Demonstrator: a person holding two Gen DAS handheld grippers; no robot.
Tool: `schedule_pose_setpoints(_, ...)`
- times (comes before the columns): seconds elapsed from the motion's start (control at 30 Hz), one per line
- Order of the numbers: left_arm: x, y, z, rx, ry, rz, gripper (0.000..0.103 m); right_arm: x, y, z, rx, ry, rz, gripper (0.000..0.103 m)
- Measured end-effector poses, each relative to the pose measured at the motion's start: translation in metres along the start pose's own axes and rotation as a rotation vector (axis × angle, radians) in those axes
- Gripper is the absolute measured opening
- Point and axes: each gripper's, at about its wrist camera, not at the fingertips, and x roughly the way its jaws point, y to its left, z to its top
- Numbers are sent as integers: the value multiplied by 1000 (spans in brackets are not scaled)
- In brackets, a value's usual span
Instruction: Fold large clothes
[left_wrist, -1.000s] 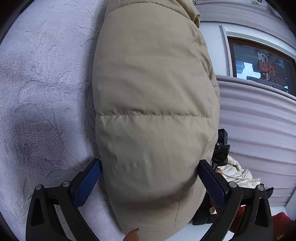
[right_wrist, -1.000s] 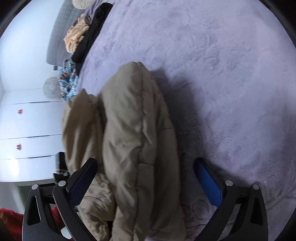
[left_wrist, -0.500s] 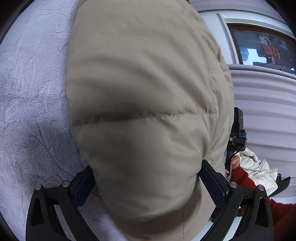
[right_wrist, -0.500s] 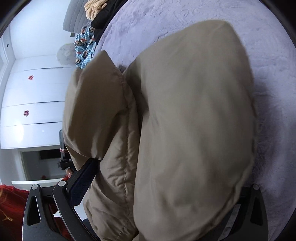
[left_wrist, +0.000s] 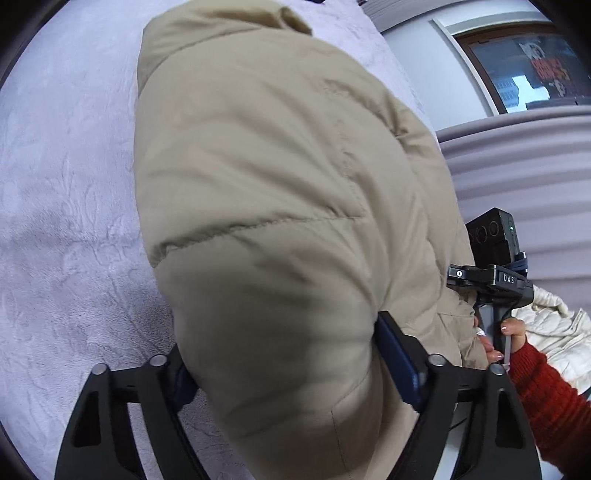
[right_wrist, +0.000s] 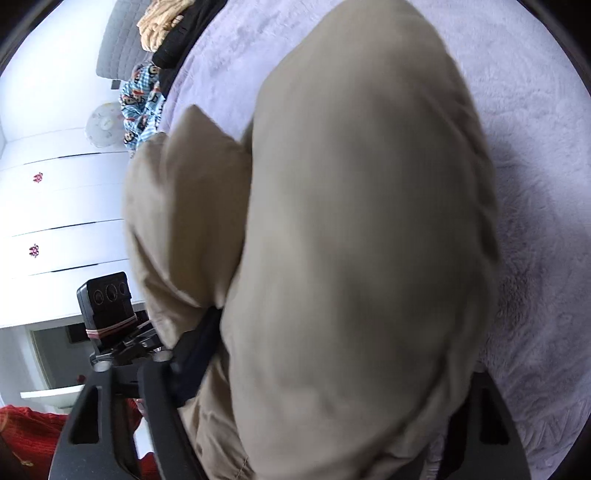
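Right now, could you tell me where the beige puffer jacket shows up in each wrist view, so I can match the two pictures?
Left wrist view: the beige puffer jacket fills the centre from top to bottom, its lower end between the left gripper fingers, whose jaws are closing.
Right wrist view: the jacket fills the centre and right, its bulk between the closing right gripper jaws.
Shared landmark: the lilac bedspread under the jacket.

The left gripper (left_wrist: 288, 373) had matte black triangular-cutout arms, silver screw heads and blue pads – the right gripper (right_wrist: 332, 373) looked the same. Just beside the right gripper's "DAS"-marked black body, the person's sleeve (left_wrist: 550, 402) was chunky red knit.
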Motion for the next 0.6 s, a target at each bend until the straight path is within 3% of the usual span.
schedule_pose_setpoints(0.03, -2, -3, 0, 9, -8, 5, 77, -2, 3, -2, -6, -12, -3, 61)
schedule_pose_setpoints(0.13, -13, -11, -2, 39, -34, 14, 74, -7, 14, -9, -14, -43, 0, 53)
schedule_pose_setpoints(0.4, -64, -2, 2, 70, -128, 34, 73, -5, 48, -22, -36, -78, 57, 52)
schedule_pose_setpoints(0.6, -113, 30, 2, 46, -208, 72, 73, 26, 92, -14, -88, -76, 77, 52)
